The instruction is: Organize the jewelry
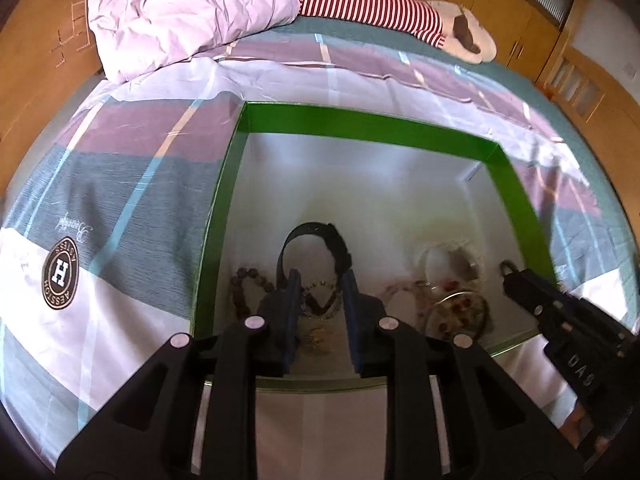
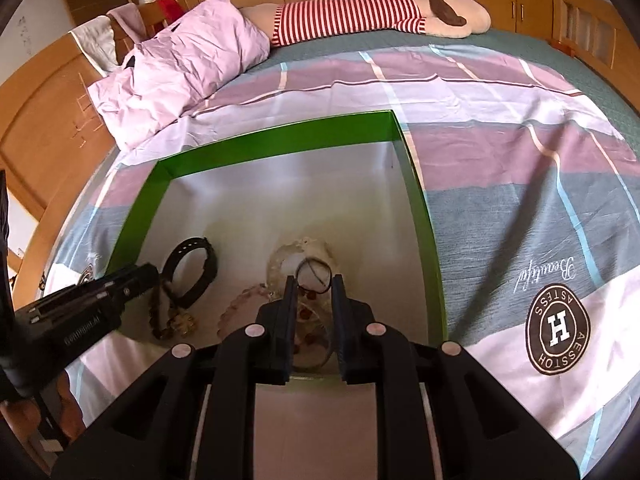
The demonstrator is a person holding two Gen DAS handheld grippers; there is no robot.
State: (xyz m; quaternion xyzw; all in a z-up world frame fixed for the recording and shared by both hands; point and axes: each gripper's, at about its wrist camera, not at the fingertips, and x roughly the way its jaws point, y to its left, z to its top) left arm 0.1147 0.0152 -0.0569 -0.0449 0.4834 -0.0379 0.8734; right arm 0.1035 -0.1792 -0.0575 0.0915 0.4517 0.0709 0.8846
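Both your grippers sit over the near edge of the green-walled box (image 1: 372, 124), which lies on the bedspread (image 1: 132, 184).

Left gripper (image 1: 322, 280): jaws parted, nothing between the pads. Through the gap you see a thin beaded bracelet (image 1: 320, 300) on the box floor; the fingers look clear of it. The black strap (image 1: 316, 240) stands as a loop just beyond the fingertips. A dark bead string (image 1: 244, 284) lies left of the left finger, near the left wall.

Right gripper (image 2: 314, 284): jaws parted a little. A thin dark cord loop (image 2: 314, 270) runs across the gap at the fingertips, but I cannot tell whether the pads touch it. Behind it lies a pale ring-shaped piece (image 2: 304, 252). A clear round dish with reddish beads (image 2: 310, 332) lies between and under the fingers. A pink bead string (image 2: 240, 304) lies just left of it.

In the right wrist view the left gripper enters from the left, its tip beside the black strap and above the dark bead string.

All jewelry is bunched in the near half of the box; the far half is bare white floor.

A pillow (image 2: 176, 64) and a striped plush toy (image 2: 360, 12) lie at the far side of the bed.
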